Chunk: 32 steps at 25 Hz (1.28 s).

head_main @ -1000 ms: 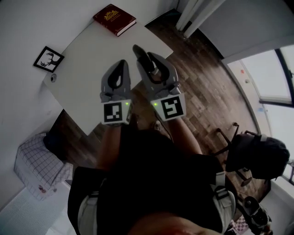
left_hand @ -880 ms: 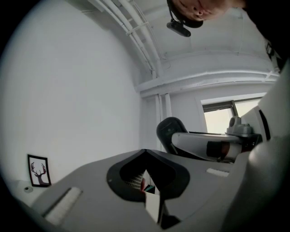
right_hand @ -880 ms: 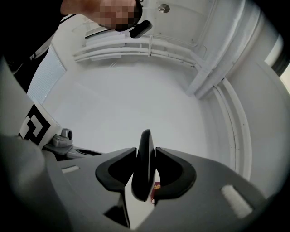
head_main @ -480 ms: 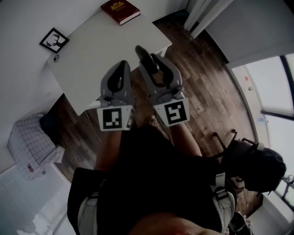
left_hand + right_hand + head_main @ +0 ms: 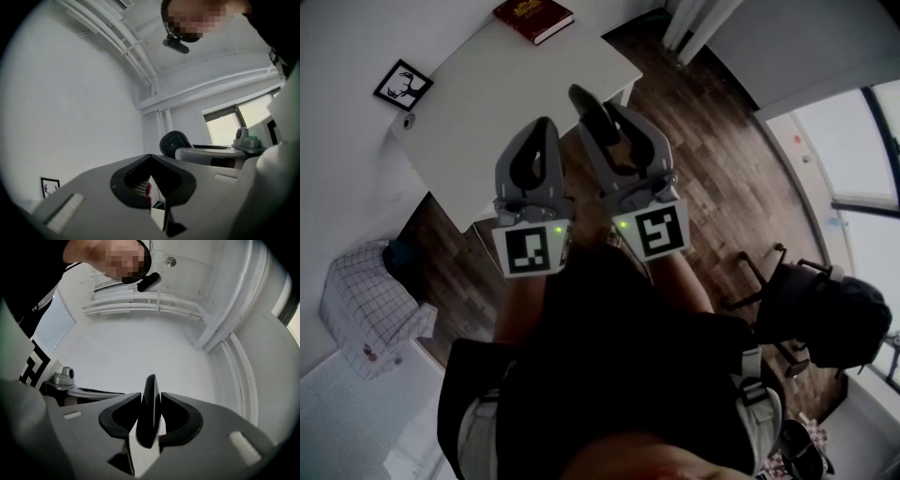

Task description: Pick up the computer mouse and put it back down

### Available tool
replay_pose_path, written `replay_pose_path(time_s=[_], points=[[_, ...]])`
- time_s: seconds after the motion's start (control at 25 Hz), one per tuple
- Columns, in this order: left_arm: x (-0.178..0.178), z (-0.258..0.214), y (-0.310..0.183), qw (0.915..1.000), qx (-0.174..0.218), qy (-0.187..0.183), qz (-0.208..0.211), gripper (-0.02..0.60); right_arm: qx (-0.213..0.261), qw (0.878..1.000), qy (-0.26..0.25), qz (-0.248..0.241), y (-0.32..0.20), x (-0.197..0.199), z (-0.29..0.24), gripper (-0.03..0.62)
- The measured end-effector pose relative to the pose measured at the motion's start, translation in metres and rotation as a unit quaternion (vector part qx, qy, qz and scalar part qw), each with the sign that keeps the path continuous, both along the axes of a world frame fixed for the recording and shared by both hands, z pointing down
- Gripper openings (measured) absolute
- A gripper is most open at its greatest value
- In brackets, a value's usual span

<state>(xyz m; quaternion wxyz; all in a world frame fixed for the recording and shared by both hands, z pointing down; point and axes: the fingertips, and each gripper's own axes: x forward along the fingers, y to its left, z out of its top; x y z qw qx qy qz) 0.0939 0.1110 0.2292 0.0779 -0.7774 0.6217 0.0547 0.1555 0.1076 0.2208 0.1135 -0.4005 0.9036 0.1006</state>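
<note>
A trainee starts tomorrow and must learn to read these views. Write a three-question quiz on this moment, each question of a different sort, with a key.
1. True or false: the left gripper has its jaws wide apart.
2. What lies near a corner of the white table? A) a red book B) a laptop C) a mug
3. Fill in: the computer mouse is clamped on edge in the ____ gripper.

Key
1. False: its jaws are together, with nothing between them.
2. A.
3. Right: the right gripper holds it up off the table.
</note>
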Motion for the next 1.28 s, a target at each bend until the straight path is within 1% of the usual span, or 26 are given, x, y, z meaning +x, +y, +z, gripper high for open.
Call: replay_pose_path(time_s=[0.08,0.36,0.52,0.68,0.76,0.92,1.28], points=[[-0.002,-0.001,0.005,0.9999,0.002,-0.01,0.003,-0.002,0.002,1.0,-0.002,0.006,0.004,-0.003,-0.003,0.146],[-0.013,-0.008,0.02,0.9996,0.009,0.002,0.028,-0.002,0.006,1.0,0.007,0.013,0.022,-0.023,-0.006,0.146],[-0.017,-0.004,0.021,0.9996,0.0,0.002,0.028,-0.002,0.006,1.0,0.01,0.015,0.025,-0.027,-0.006,0.146],[-0.019,-0.003,0.022,0.9996,0.001,-0.004,0.028,-0.002,0.001,1.0,0.01,0.015,0.025,-0.03,-0.004,0.146],[-0.021,-0.003,0.023,0.9996,-0.003,0.001,0.028,-0.002,0.001,1.0,0.01,0.016,0.026,-0.031,-0.004,0.146],[-0.025,-0.005,0.023,0.9992,0.0,0.027,0.03,-0.002,-0.004,1.0,0.01,0.016,0.026,-0.031,-0.003,0.146],[-0.032,0.002,0.024,0.9995,-0.003,0.012,0.028,-0.002,-0.002,1.0,0.01,0.016,0.025,-0.04,-0.002,0.146]])
